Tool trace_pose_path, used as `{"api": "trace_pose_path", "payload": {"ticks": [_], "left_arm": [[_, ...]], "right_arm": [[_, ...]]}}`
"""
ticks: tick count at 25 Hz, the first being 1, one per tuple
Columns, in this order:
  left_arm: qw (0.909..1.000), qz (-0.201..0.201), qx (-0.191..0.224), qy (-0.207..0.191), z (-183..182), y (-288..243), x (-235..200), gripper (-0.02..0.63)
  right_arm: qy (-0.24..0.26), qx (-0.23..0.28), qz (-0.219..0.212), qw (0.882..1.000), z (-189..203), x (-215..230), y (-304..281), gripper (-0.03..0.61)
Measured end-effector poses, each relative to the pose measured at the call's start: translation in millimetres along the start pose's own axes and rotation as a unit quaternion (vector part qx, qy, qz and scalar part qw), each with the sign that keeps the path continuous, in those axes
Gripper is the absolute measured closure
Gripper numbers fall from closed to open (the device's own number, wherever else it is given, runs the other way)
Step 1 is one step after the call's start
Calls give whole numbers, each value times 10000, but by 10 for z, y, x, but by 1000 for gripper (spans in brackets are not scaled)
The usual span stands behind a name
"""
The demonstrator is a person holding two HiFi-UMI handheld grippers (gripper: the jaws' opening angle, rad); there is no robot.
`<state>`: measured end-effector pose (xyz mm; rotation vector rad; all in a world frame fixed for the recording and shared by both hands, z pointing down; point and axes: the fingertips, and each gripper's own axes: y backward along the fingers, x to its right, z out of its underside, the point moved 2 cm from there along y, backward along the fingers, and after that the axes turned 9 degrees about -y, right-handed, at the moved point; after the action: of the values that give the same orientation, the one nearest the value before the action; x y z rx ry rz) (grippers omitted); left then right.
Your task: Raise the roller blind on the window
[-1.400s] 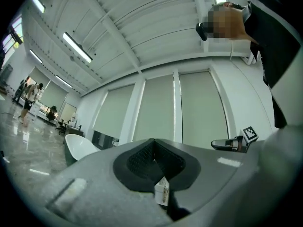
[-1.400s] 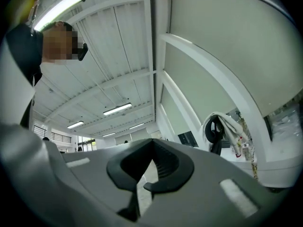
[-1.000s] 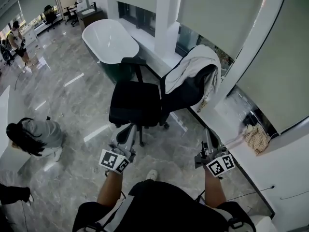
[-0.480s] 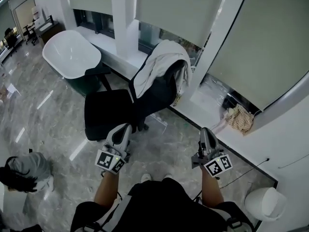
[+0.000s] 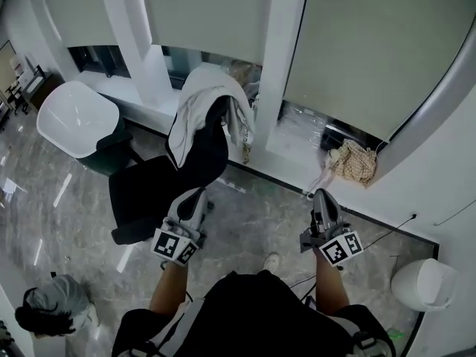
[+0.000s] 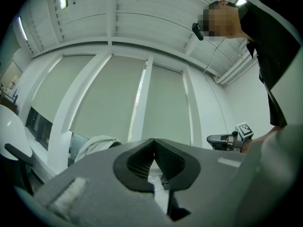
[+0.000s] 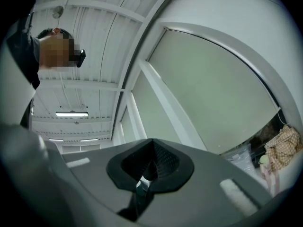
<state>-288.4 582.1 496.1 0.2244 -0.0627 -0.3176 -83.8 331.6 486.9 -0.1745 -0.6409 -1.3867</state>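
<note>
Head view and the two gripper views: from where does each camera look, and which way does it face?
Head view: on the person's head, facing steeply down at floor, chair, blinds; shows forearms, torso, left gripper, right gripper.
Left gripper view: on the left gripper, facing along its shut jaws, up at blinds and ceiling; torso at right.
Right gripper view: on the right gripper, along its shut jaws, up at blinds and ceiling; torso at left.
Shared: head and right gripper views both show the checked bag.

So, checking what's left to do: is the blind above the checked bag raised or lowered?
Lowered almost fully: the roller blind hangs nearly to the sill, leaving only a narrow dark strip of glass showing.
</note>
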Motion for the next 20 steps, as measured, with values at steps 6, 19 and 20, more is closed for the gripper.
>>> {"api": "trace_pose_path", "payload": {"ticks": [6, 19, 20], "left_arm": [[9995, 308, 68, -48, 28, -777, 319, 611], [9880, 1481, 203, 376, 296, -2345, 1609, 611], [9861, 1598, 214, 405, 313, -2434, 1711, 611]], "right_arm": [[99, 266, 150, 9995, -465, 598, 22, 578], [233, 975, 786, 9919, -1380, 1599, 696, 578], [276, 1015, 840, 9909, -1412, 1621, 760, 578]]}}
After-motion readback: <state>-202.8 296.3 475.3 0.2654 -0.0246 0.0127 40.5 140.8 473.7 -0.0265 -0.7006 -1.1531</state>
